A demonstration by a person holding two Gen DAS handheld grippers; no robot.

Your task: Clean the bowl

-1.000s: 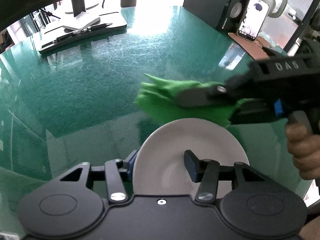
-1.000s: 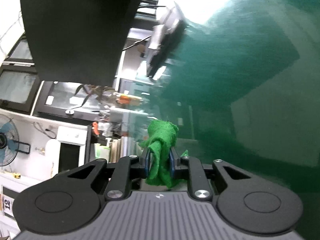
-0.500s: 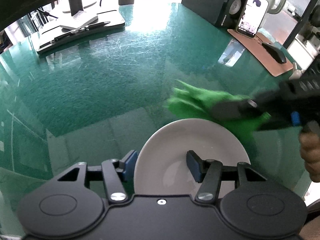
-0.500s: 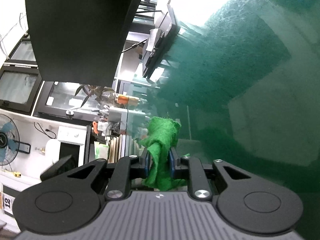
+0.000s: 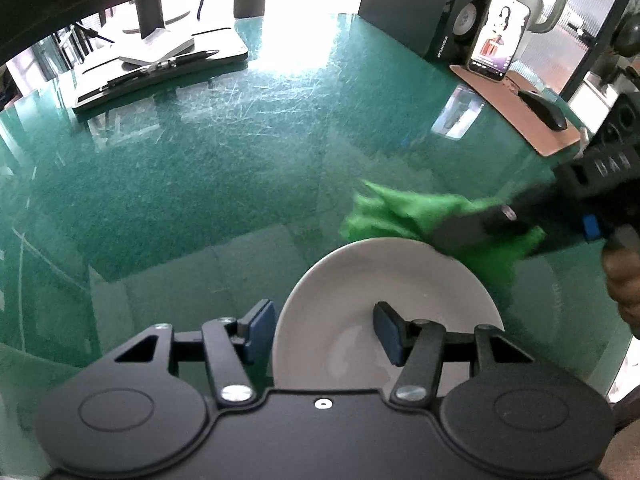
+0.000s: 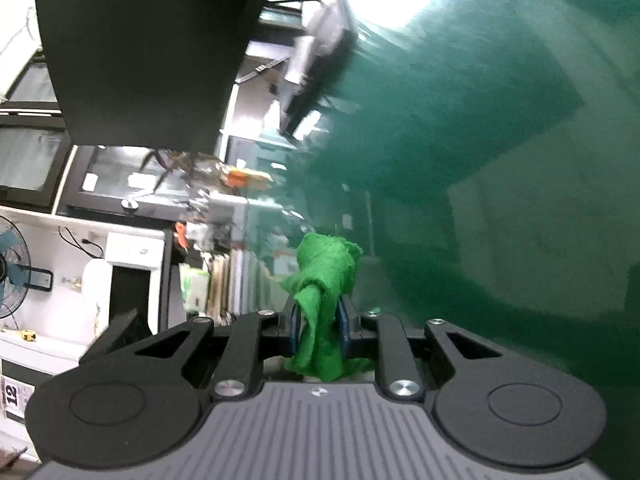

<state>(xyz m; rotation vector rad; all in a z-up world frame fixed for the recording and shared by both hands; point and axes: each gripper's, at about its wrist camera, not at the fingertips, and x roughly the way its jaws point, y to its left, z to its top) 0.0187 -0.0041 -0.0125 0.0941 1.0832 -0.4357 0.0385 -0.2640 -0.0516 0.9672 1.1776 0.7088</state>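
A white bowl rests on the green glass table, low in the left wrist view. My left gripper straddles its near left wall, one blue pad against the outside and the other inside, shut on it. My right gripper comes in from the right, shut on a bunched green cloth that lies against the bowl's far right rim. In the right wrist view the cloth sticks out between the blue pads of that gripper; the bowl is hidden there.
A phone leans on a speaker at the far right. A mouse lies on a brown mat beside them. A black stand with a pen sits at the far left. A person's hand holds the right gripper.
The right gripper has carried the green cloth rightward along the bowl's far rim, from its far left to its far right. The left gripper and the bowl kept still.
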